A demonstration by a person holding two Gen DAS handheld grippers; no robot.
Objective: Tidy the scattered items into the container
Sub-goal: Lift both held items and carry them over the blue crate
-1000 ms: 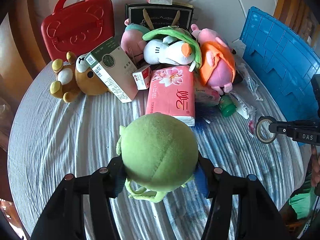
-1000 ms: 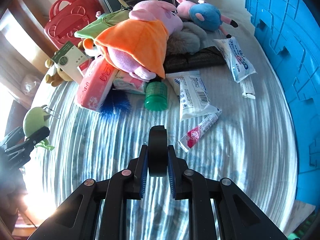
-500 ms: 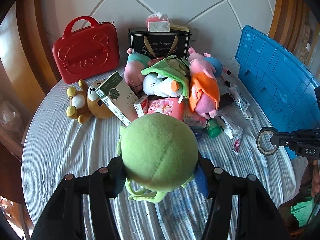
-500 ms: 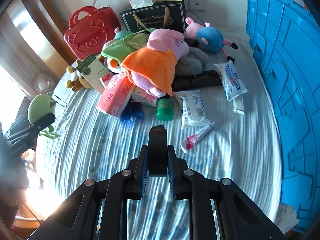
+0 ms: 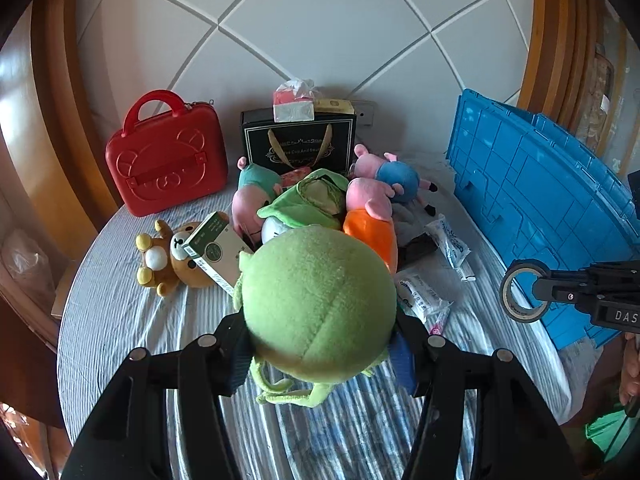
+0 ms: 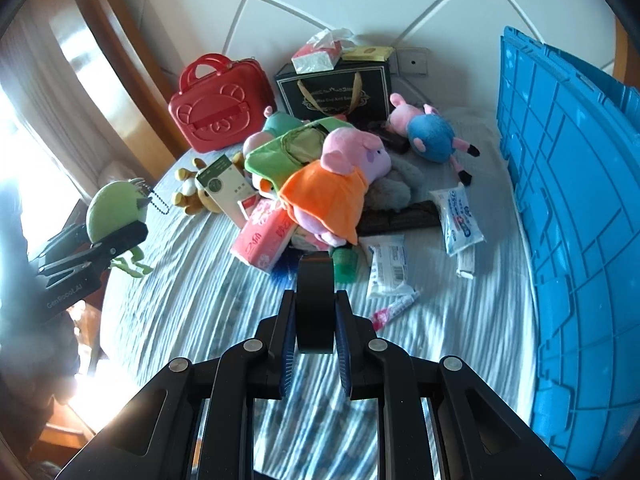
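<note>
- The left gripper (image 5: pixel 320 344) points steeply down over the table (image 5: pixel 120 320), its 2 fingers pinching a round green plush toy (image 5: pixel 318 300) from either side; the toy's thin green legs dangle below the pads.
- In the right wrist view, that same green plush toy (image 6: pixel 114 210) hangs clear of the striped cloth at the left edge, a bead chain trailing from its top.
- The right gripper (image 6: pixel 315 332) also tilts steeply down, its fingers pressed tight on a black roll of tape (image 6: pixel 315 304) held edge-on between the blue pads.
- Seen from the left wrist camera, the roll of tape (image 5: pixel 522 290) shows as an open ring at the tip of the right gripper, in front of the blue container (image 5: pixel 540 200).
- The blue container (image 6: pixel 568 220) stands along the right side of the table, its ribbed wall facing the pile.
- Part of a person's hand (image 5: pixel 630 364) shows at the far right edge.
- The scattered items sit in a heap near the table's back: a pig plush in an orange dress (image 6: pixel 340 184), a pink tissue pack (image 6: pixel 264 240), a brown bear plush (image 5: pixel 168 258), a green-and-white box (image 5: pixel 218 250) leaning on the bear, and a green bottle cap (image 6: pixel 346 264).
- A red bear-embossed case (image 5: pixel 168 160) and a black gift bag (image 5: pixel 298 144) stand upright against the wall behind the heap.
</note>
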